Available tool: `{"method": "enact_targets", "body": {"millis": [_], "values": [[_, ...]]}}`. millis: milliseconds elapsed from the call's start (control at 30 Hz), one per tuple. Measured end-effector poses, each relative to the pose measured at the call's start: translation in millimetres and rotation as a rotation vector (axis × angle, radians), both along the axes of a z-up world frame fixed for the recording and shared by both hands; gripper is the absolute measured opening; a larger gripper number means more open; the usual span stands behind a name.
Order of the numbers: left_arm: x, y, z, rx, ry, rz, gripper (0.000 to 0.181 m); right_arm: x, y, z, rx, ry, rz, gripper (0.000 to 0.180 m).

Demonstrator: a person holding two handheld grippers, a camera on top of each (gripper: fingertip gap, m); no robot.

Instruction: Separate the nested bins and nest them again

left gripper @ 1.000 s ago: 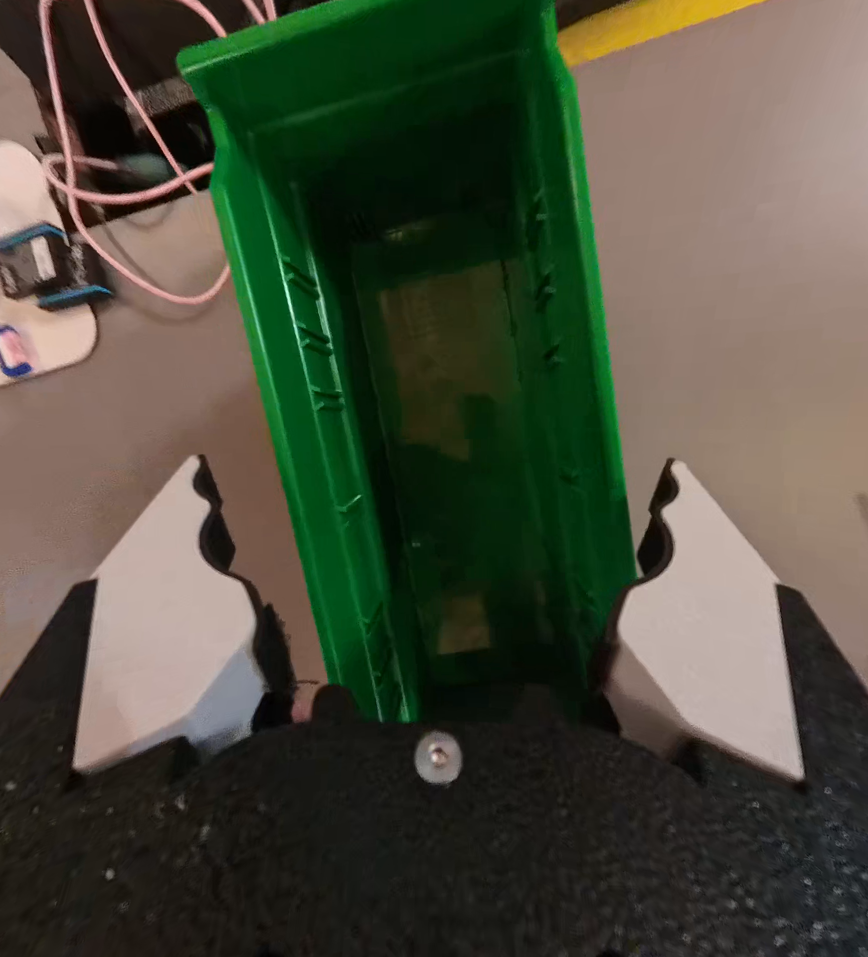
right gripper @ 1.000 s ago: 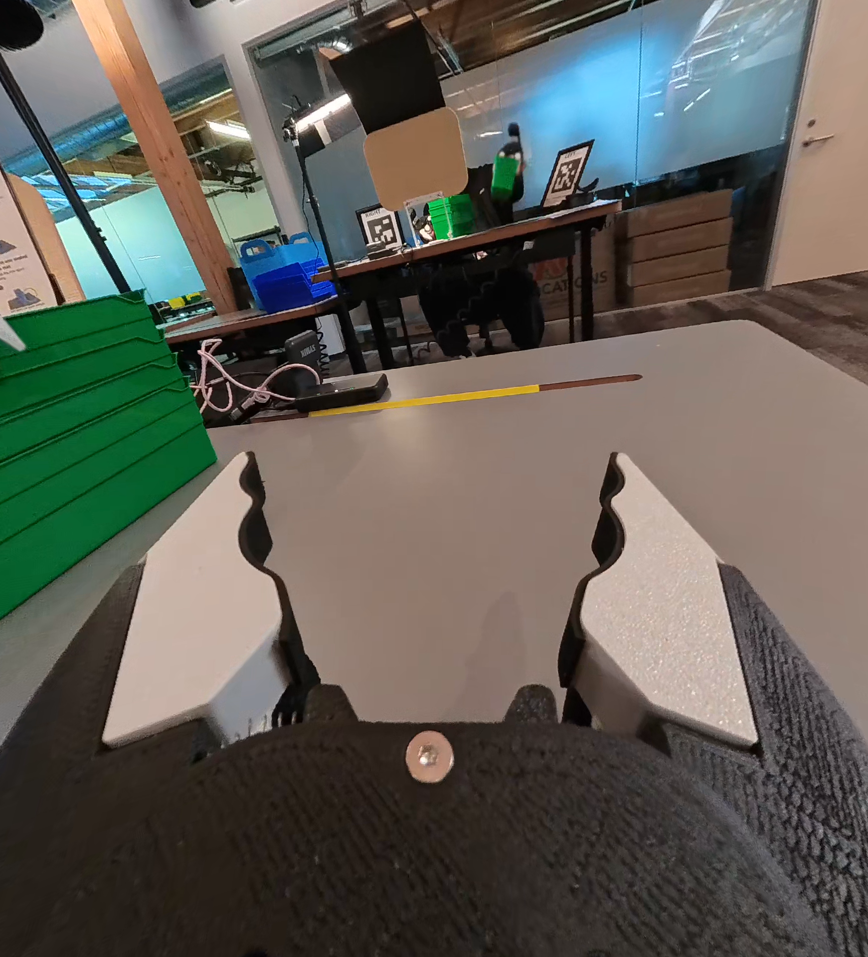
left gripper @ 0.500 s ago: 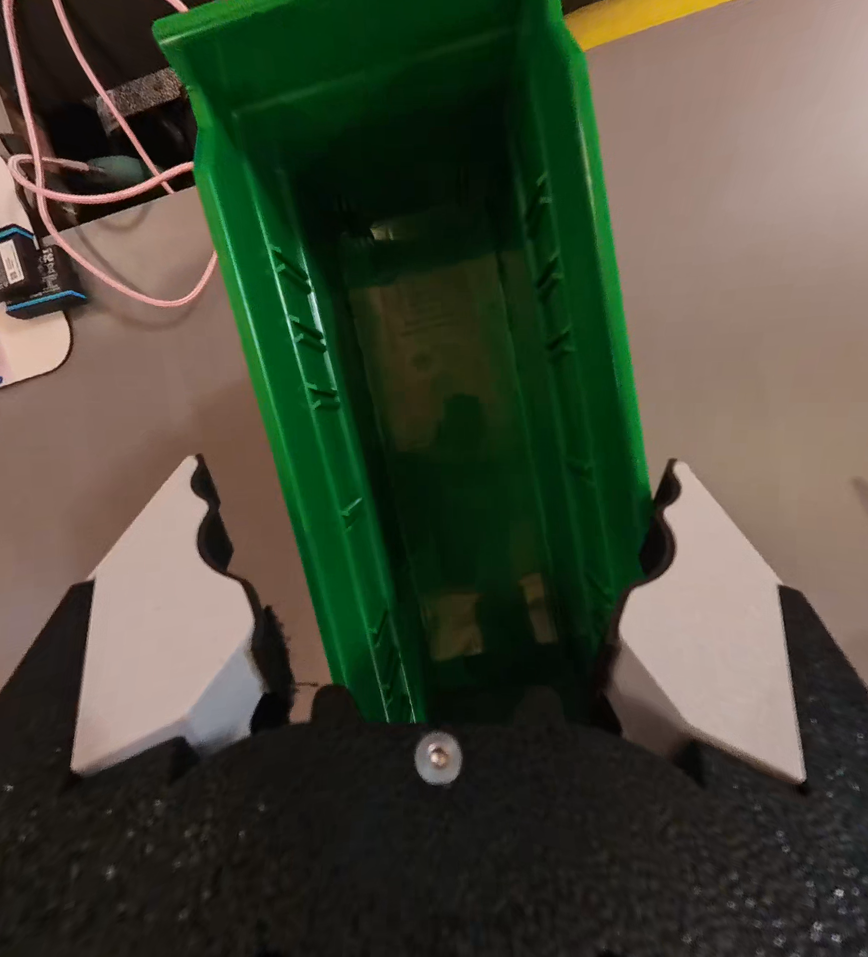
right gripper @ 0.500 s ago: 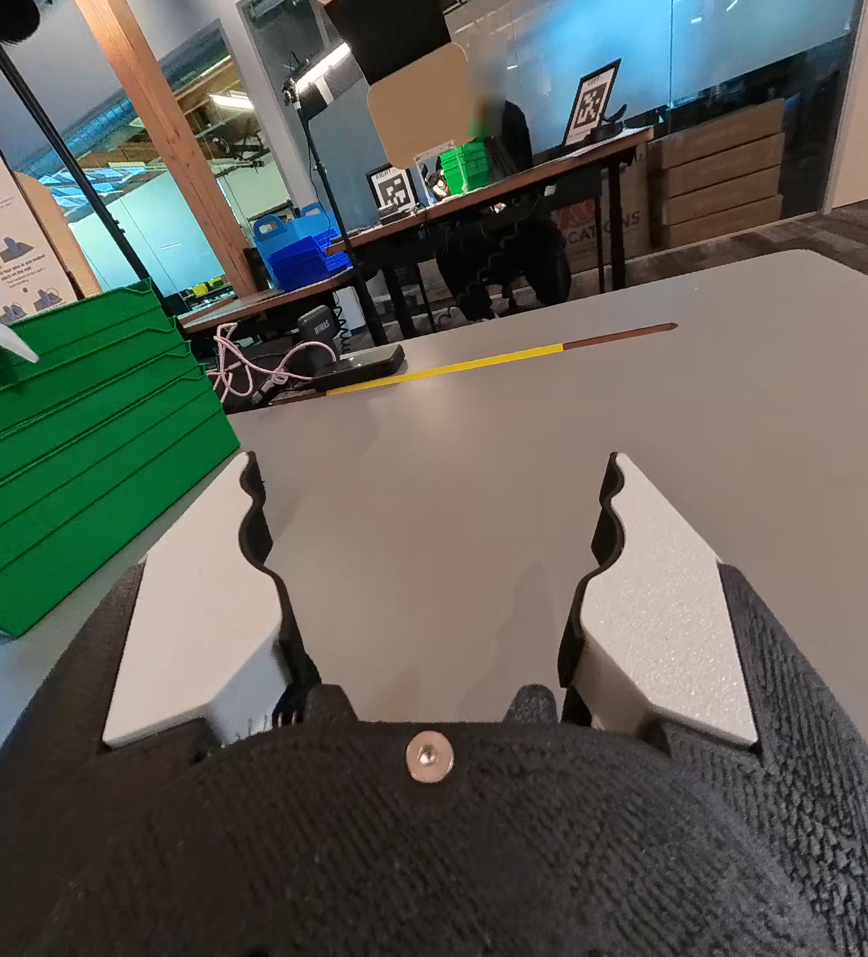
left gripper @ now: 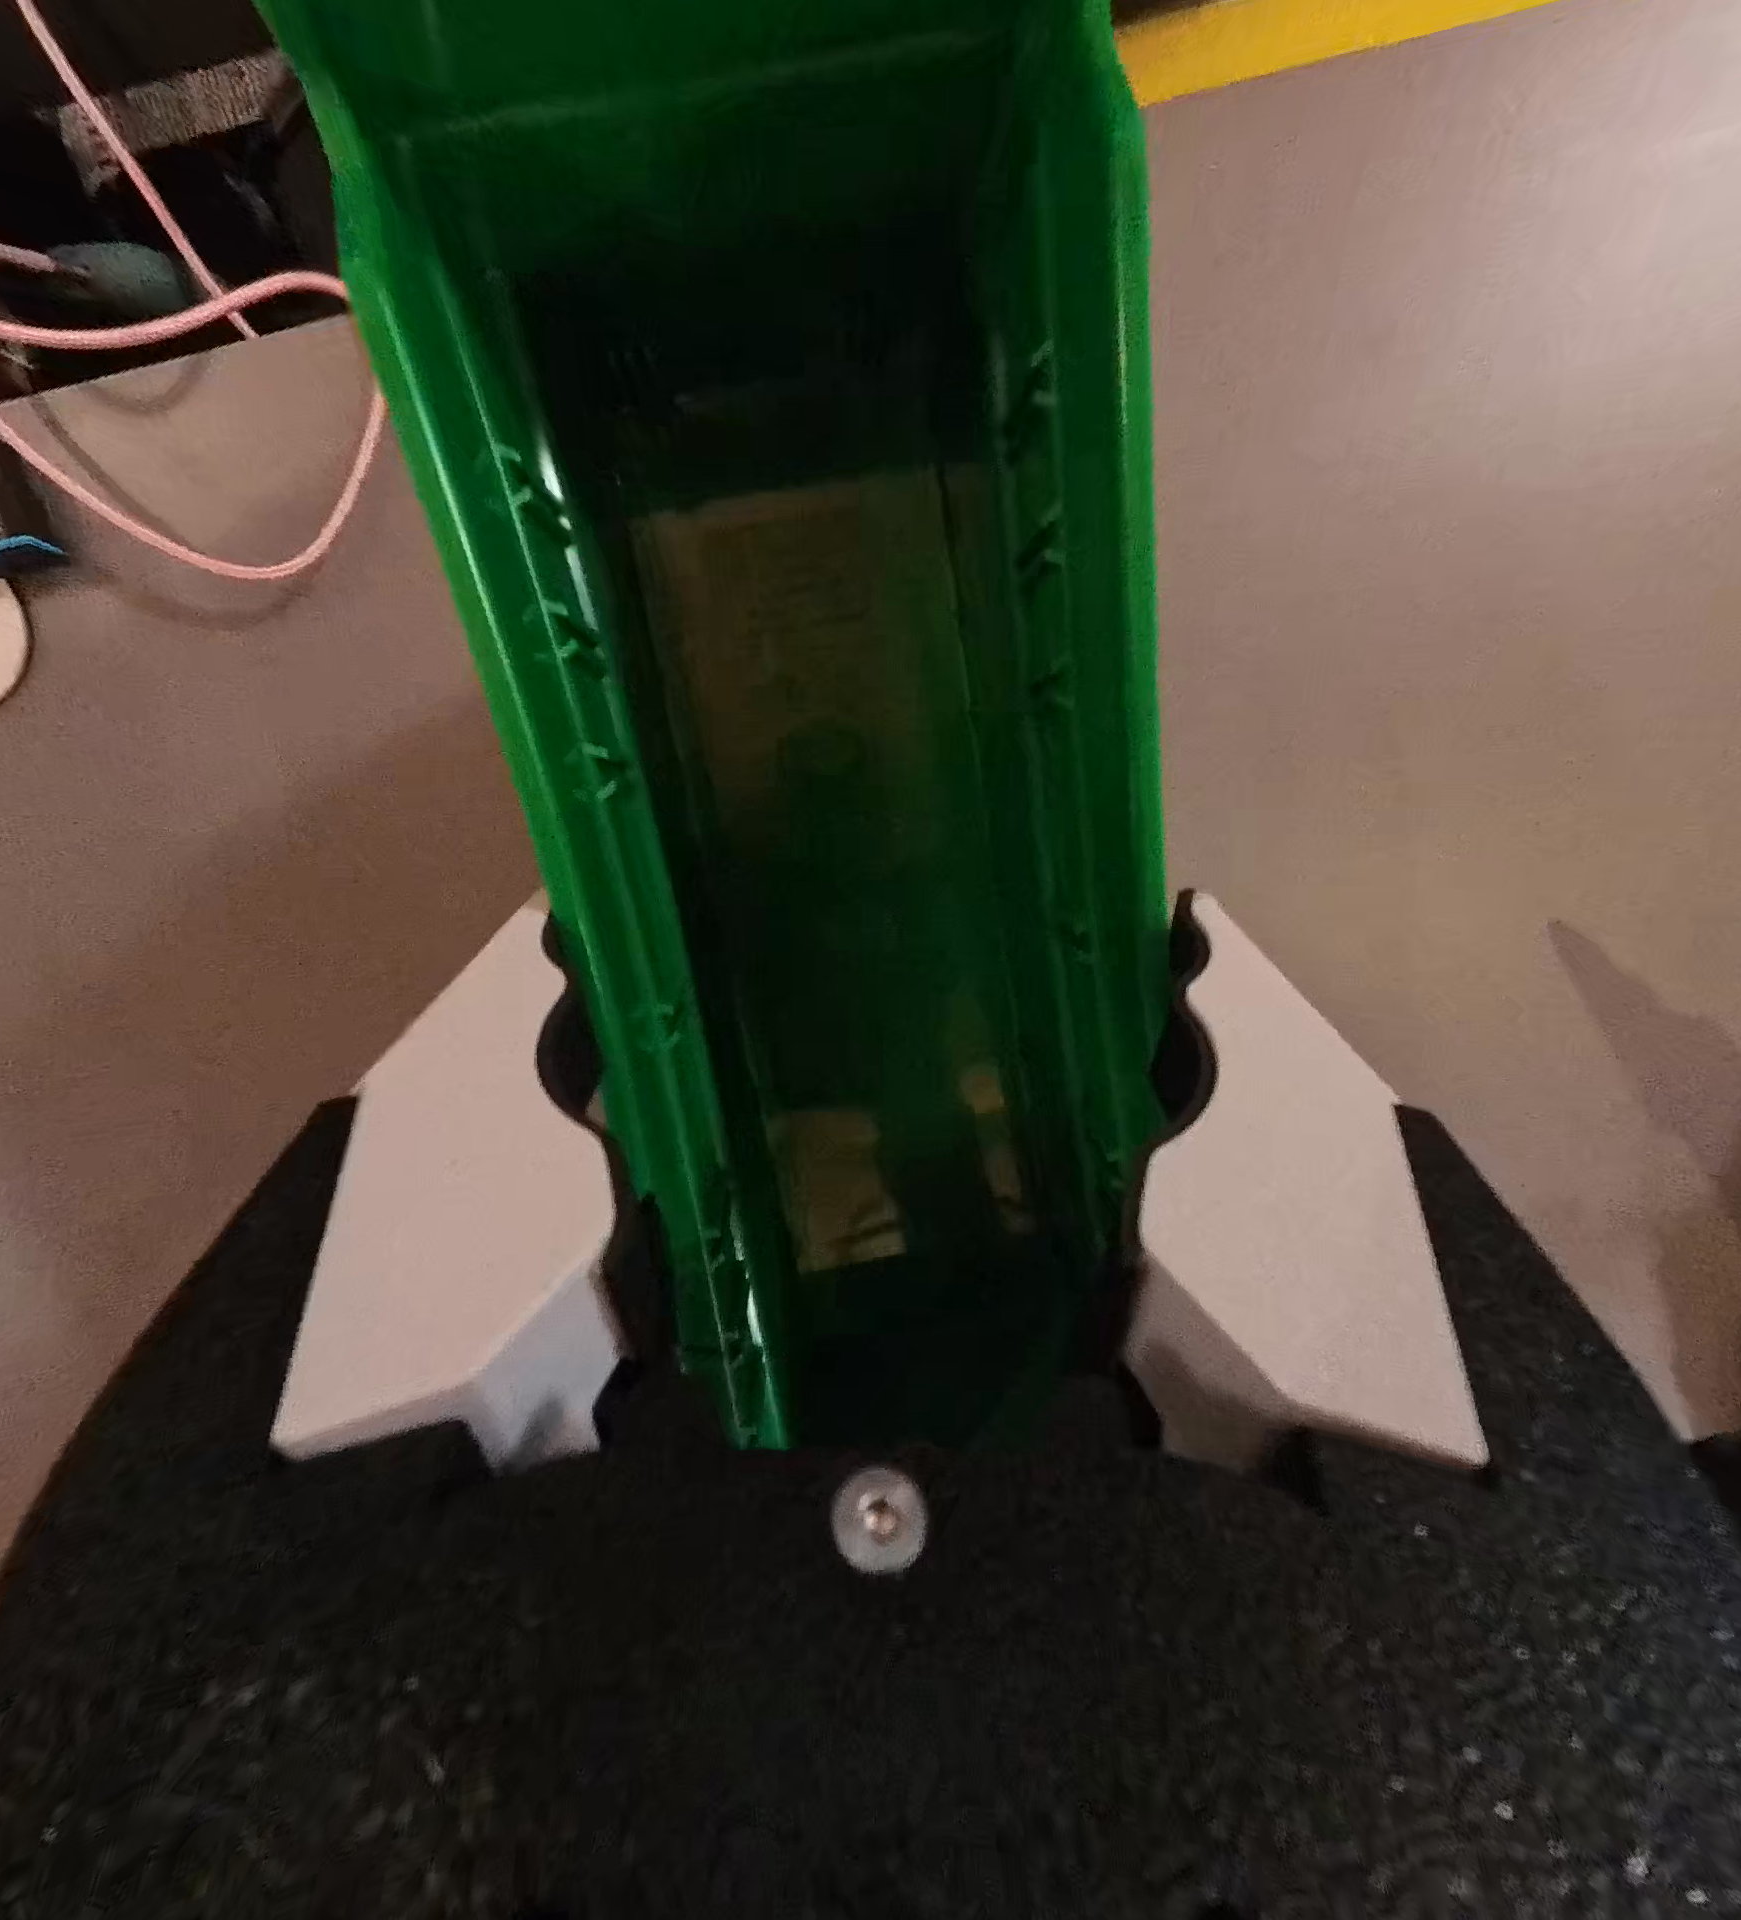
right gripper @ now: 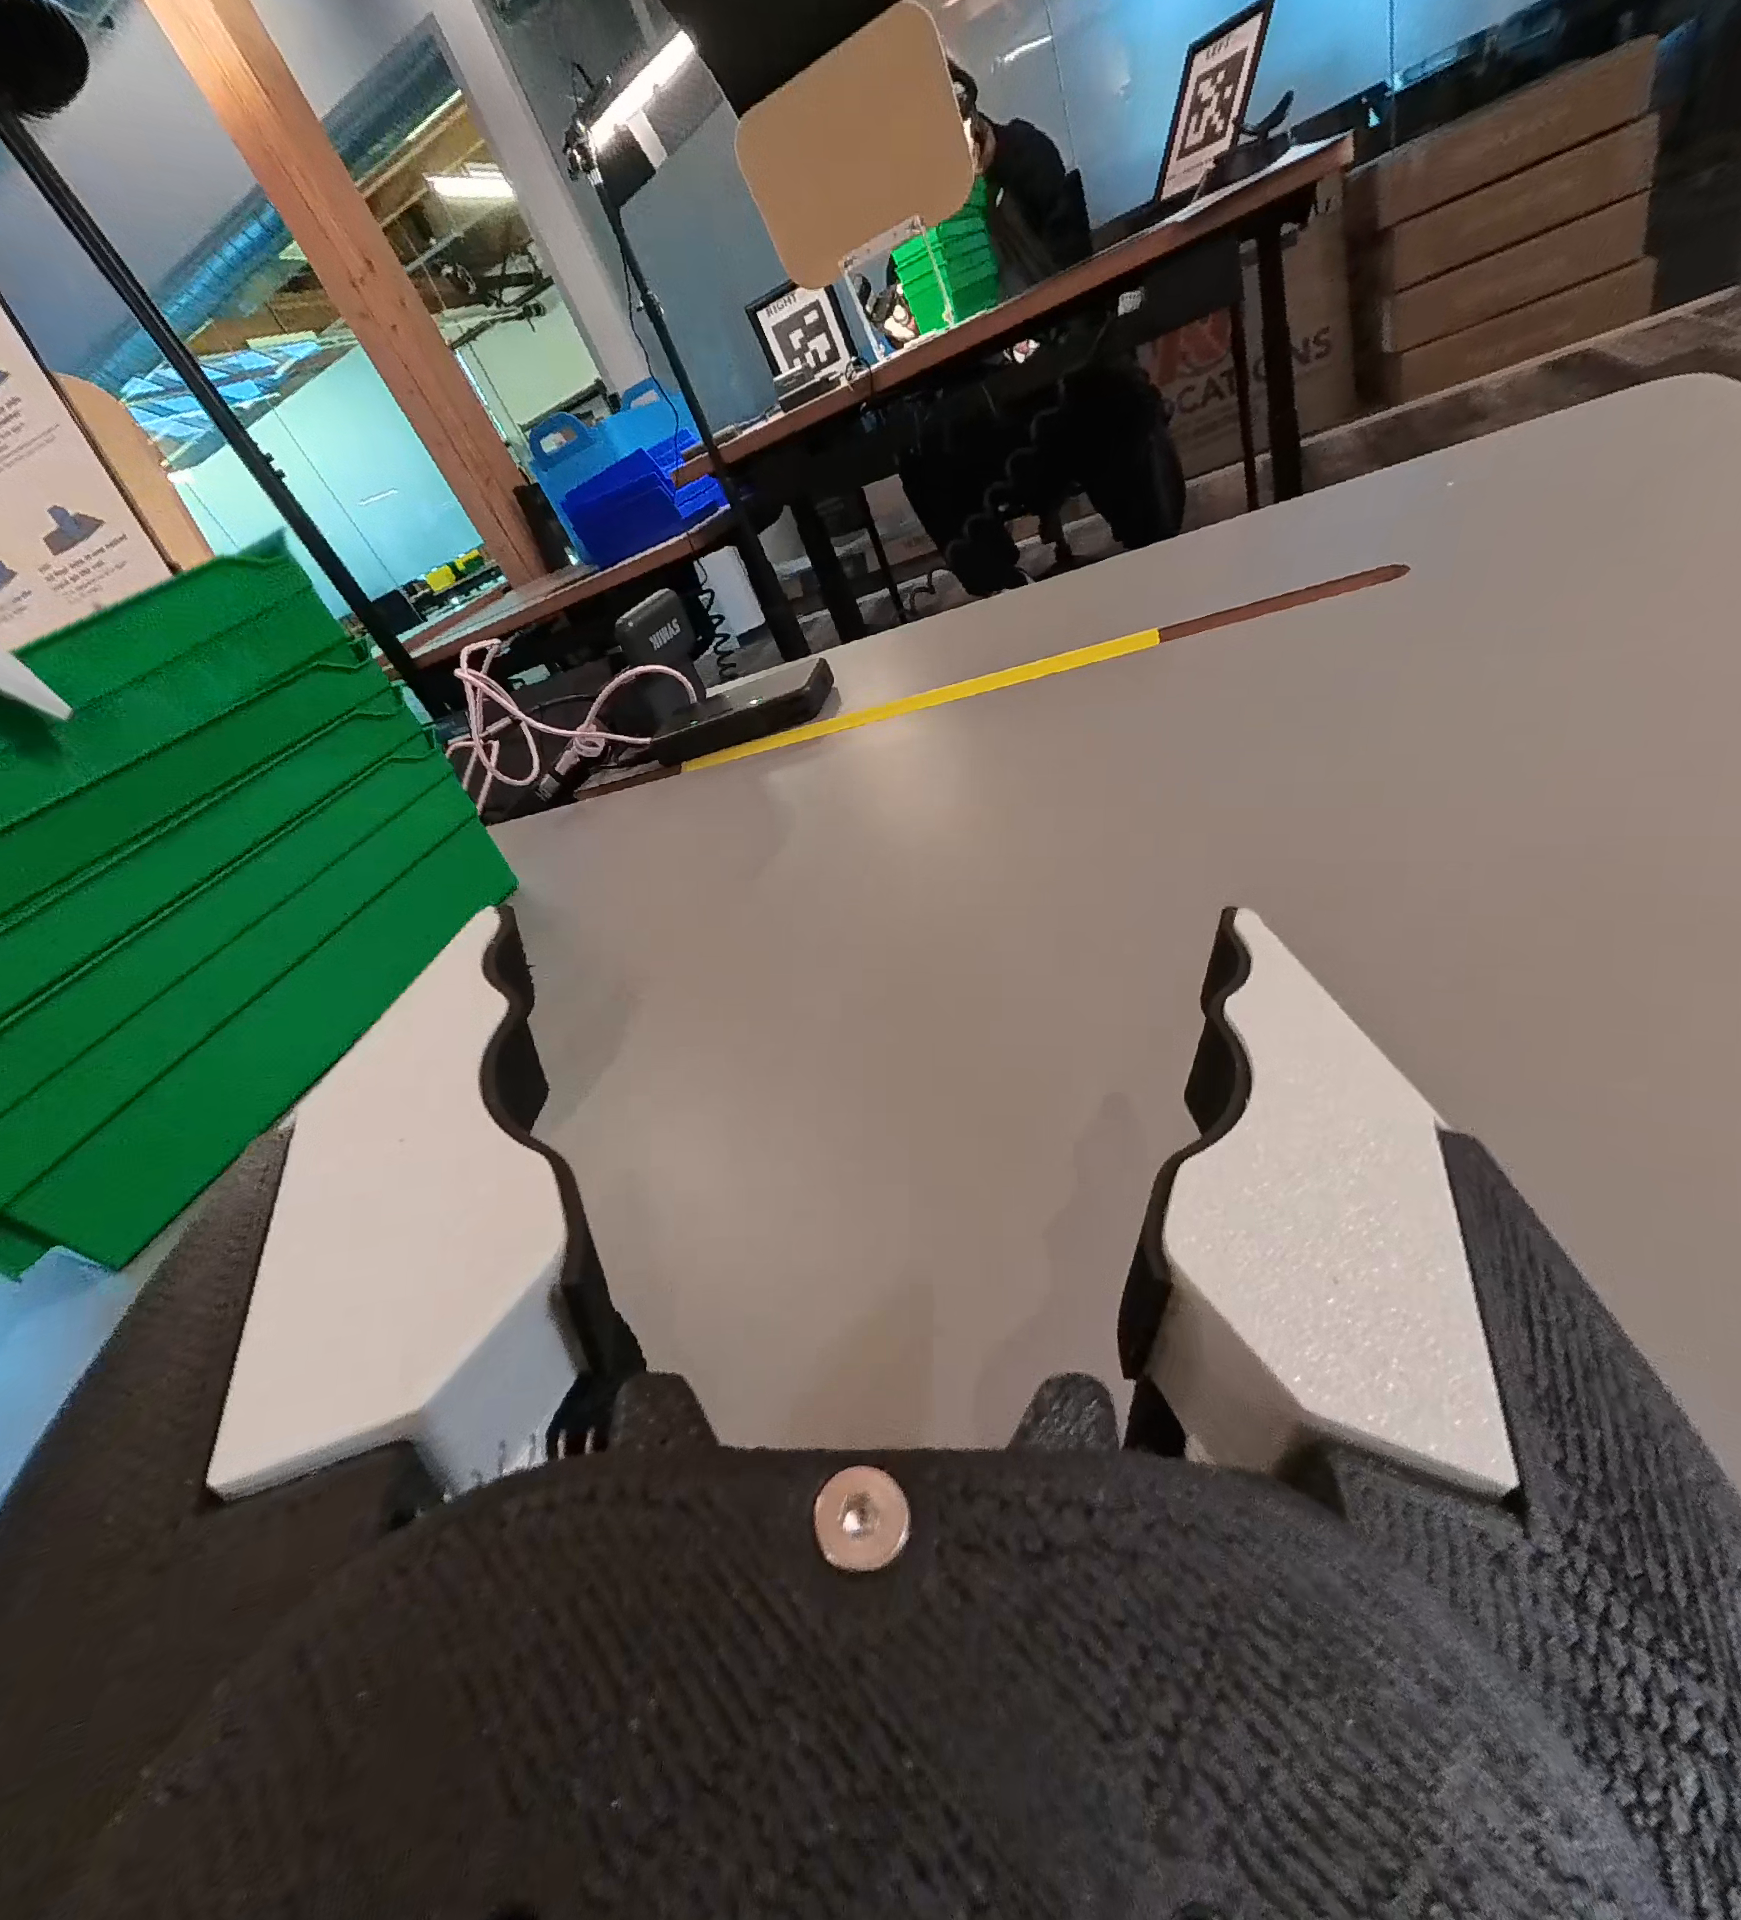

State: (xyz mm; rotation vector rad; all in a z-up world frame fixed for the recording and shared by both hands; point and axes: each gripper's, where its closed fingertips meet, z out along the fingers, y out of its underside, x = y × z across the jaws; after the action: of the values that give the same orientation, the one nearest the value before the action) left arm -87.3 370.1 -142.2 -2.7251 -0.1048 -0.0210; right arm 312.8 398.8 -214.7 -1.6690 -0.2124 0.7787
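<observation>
Left gripper [left gripper: 871, 1049] clamped on green bins [left gripper: 845, 644], pads pressed against both outer walls. Bins stretched toward 12 o'clock above table [left gripper: 1468, 623]. Right gripper [right gripper: 861, 1039] spread, nothing held; bins [right gripper: 149, 894] seen at 9 o'clock, tilted.

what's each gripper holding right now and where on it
The left gripper clamps the green bin across its two long side walls at the near end. The right gripper is open and holds nothing.

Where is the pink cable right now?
In the right wrist view the pink cable lies coiled at the grey table's far edge, between the green bins on the left and the yellow strip.
</observation>
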Motion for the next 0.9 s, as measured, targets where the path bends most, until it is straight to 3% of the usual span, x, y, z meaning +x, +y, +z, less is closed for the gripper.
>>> {"method": "enact_targets", "body": {"millis": [333,567,667,767,900], "values": [[9.5,4.5,95.2,0.091,0.126,-0.005,0.107,22.2,0.5,16.7,0.015,0.079,-0.025,0.126],[115.1,37.4,148.7,0.188,0.087,-0.19,0.106,93.5,-7.4,56.1,0.104,0.127,-0.181,0.126],[190.2,54.6,129.4,0.179,-0.021,-0.322,0.104,111.2,-11.1,63.9,0.077,0.191,-0.216,0.126],[264.0,65.0,77.9,0.098,-0.148,-0.423,0.105,115.9,-13.9,70.4,0.074,0.237,-0.222,0.126],[330.7,77.1,2.2,0.001,-0.208,-0.435,0.104,121.5,-14.1,70.7,0.076,0.208,-0.246,0.126]]}}
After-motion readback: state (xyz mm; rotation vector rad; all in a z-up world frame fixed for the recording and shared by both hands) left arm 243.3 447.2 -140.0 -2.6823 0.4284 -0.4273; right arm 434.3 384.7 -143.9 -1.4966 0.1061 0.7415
